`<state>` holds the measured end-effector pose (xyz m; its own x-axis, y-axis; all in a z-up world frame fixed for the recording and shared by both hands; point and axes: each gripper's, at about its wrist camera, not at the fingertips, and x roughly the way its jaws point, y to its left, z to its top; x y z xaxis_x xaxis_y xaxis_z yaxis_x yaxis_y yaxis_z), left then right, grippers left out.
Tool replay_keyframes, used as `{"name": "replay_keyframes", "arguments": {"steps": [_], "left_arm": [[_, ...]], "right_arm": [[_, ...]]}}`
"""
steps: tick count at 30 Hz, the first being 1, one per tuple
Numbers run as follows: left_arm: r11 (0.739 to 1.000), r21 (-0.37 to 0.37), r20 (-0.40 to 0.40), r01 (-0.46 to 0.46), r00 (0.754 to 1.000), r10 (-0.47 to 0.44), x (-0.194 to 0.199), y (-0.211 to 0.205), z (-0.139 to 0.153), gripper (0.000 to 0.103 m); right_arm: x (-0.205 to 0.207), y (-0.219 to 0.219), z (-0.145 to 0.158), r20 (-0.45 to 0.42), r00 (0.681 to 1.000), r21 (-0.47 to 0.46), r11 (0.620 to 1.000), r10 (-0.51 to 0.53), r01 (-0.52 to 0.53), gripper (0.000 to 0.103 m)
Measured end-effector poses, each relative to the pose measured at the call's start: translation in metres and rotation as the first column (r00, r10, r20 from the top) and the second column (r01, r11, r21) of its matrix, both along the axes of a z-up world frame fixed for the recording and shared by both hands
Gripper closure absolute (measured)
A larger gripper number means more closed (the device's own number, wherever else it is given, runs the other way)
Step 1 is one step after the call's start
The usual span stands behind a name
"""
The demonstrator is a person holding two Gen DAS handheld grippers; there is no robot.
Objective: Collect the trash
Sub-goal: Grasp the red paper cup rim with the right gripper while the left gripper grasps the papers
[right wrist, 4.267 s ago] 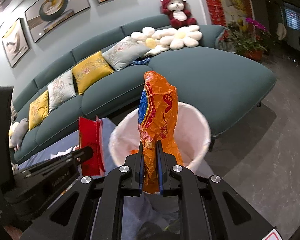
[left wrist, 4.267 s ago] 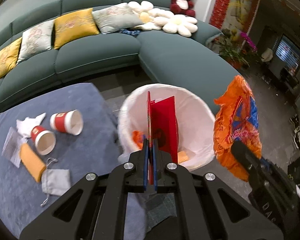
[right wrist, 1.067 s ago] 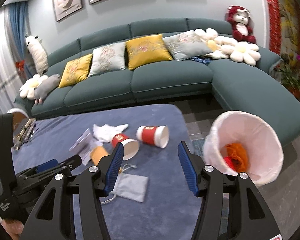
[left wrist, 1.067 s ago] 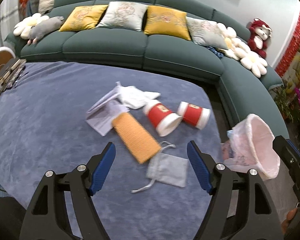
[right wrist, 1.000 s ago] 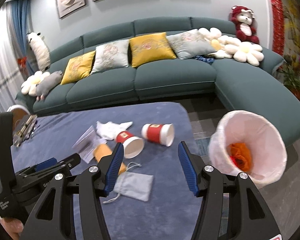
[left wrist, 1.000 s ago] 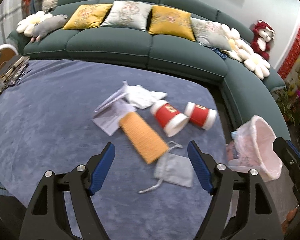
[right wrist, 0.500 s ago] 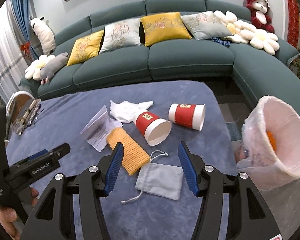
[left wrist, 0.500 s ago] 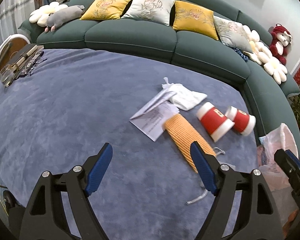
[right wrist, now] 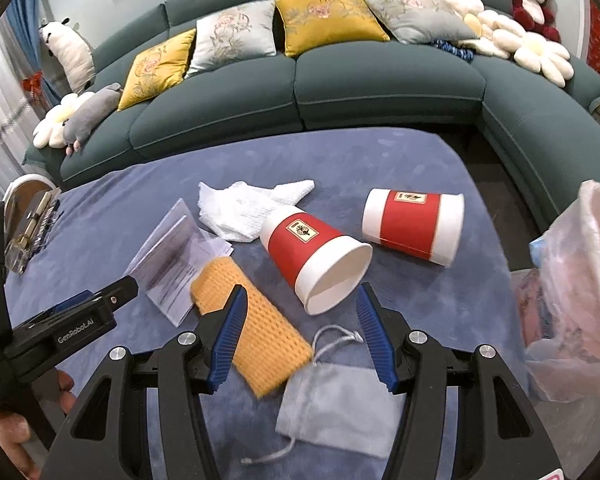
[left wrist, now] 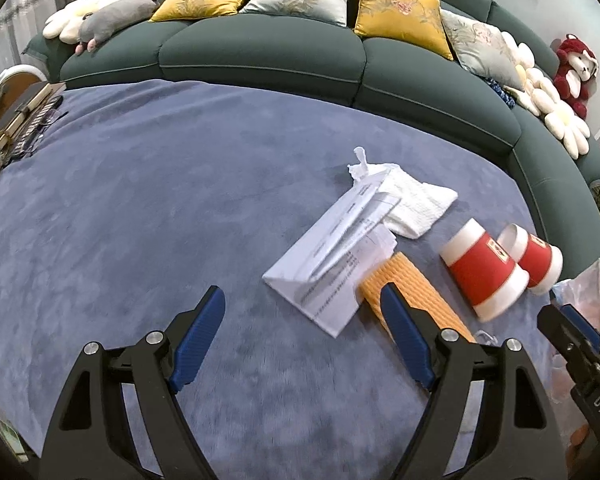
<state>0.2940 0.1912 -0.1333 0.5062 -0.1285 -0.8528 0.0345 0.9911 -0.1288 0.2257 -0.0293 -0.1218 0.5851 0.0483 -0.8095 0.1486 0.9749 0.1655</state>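
Observation:
Trash lies on a blue-grey carpeted surface (left wrist: 140, 208): folded white paper (left wrist: 332, 264), a white tissue (left wrist: 412, 204), an orange knitted piece (right wrist: 256, 332), a grey drawstring pouch (right wrist: 336, 412) and two tipped red-and-white paper cups (right wrist: 316, 256) (right wrist: 412, 228). My left gripper (left wrist: 302, 320) hangs open and empty above the carpet, just left of the paper. Over the orange piece and the pouch's cord my right gripper (right wrist: 300, 316) is open and empty, the nearer cup's mouth just beyond its fingertips. The white-lined trash bin (right wrist: 580, 292) stands at the right.
A teal curved sofa (right wrist: 380, 80) with yellow and grey cushions wraps the far side. Plush toys sit on it at both ends. A tray with small items (left wrist: 16, 120) lies at the carpet's left edge. A hand (right wrist: 8, 432) holds the left gripper's handle.
Both grippers left the bin after dropping the red bag and orange wrapper, swung left and came down closer to the trash on the carpet. Both stayed open over the last second.

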Motion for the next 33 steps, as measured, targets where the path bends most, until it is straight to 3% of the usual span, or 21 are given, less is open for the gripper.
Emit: {"name": "replay_keyframes", "arguments": {"steps": [3,7,13,14,15,19,22,33], "left_arm": [[1.0,0.0,-0.001,0.013,1.0,-0.013,0.009,-0.004,-0.006,0.028],[0.999,-0.013,-0.013,0.033,0.999,-0.033,0.02,-0.009,-0.014,0.038],[0.997,-0.025,-0.024,0.069,0.997,-0.07,0.029,-0.013,-0.021,0.061],[0.997,-0.02,-0.024,0.074,0.997,-0.074,0.029,-0.014,-0.022,0.07],[0.997,-0.013,-0.024,0.079,0.997,-0.08,0.028,-0.015,-0.022,0.073],[0.997,0.017,-0.001,0.07,0.998,-0.07,0.025,-0.015,-0.016,0.086],[0.999,-0.006,-0.001,0.04,0.999,-0.04,0.023,-0.01,-0.008,0.095],[1.0,-0.012,0.098,-0.024,0.995,0.026,0.001,-0.007,0.049,0.099]], "right_arm": [[0.012,0.0,-0.014,-0.024,1.0,0.005,1.0,-0.005,0.005,0.048],[0.025,0.002,-0.029,-0.051,0.999,-0.001,1.0,0.006,-0.007,0.048],[0.038,0.0,-0.043,-0.071,0.997,0.019,1.0,0.01,-0.009,0.048],[0.04,0.001,-0.045,-0.074,0.997,0.019,1.0,0.015,-0.014,0.049],[0.042,0.002,-0.047,-0.078,0.997,0.02,1.0,0.016,-0.015,0.051],[0.046,0.005,-0.048,-0.088,0.995,0.043,0.999,0.035,-0.032,0.083],[0.045,0.012,-0.041,-0.079,0.995,0.042,0.998,0.057,-0.054,0.098],[0.02,0.005,0.029,0.077,0.994,0.067,0.995,0.073,-0.078,0.1]]}}
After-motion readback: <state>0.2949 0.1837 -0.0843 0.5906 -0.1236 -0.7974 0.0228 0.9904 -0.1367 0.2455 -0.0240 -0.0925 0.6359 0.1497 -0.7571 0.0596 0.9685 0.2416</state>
